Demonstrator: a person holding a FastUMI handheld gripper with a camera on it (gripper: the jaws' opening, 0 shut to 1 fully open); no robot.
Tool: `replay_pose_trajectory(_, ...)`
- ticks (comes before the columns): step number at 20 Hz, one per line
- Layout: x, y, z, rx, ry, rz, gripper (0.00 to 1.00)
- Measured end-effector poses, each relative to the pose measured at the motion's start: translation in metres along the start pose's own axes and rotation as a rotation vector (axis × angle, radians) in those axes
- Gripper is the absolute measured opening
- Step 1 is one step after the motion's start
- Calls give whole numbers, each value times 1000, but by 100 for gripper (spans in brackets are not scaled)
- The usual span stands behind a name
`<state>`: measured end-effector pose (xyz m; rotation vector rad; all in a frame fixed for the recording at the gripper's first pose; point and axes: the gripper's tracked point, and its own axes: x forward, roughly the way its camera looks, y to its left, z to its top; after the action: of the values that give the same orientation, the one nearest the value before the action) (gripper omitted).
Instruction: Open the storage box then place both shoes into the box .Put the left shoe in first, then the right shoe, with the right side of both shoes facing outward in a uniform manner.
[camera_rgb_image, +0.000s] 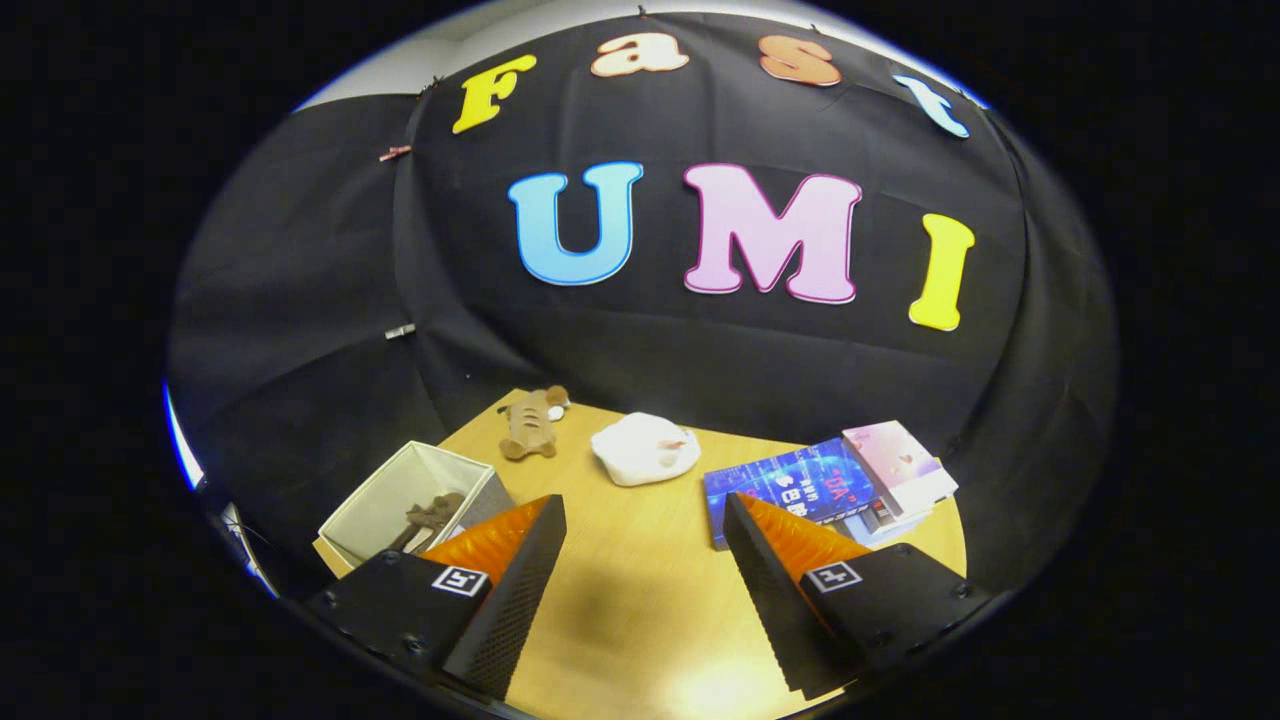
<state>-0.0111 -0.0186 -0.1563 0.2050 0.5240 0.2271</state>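
My gripper (645, 500) is open and held above a light wooden table (640, 590), with nothing between its fingers. Left of the left finger (520, 570), at the table's edge, stands an open-topped beige fabric box (375, 500). A brown item (432, 516) lies inside it; I cannot tell what it is. The left finger hides the box's near right corner.
Beyond the fingers a brown plush toy (530, 422) lies near the black cloth wall, and a white soft lump (645, 448) sits to its right. A stack of books (830, 482) rests just beyond the right finger, a pink one on top.
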Motion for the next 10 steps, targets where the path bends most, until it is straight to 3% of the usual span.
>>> replay_pose_trajectory(6, -56, -58, 17, -82, -131, 12, 98)
replay_pose_trajectory(10, -75, -70, 16, -87, -174, 23, 99)
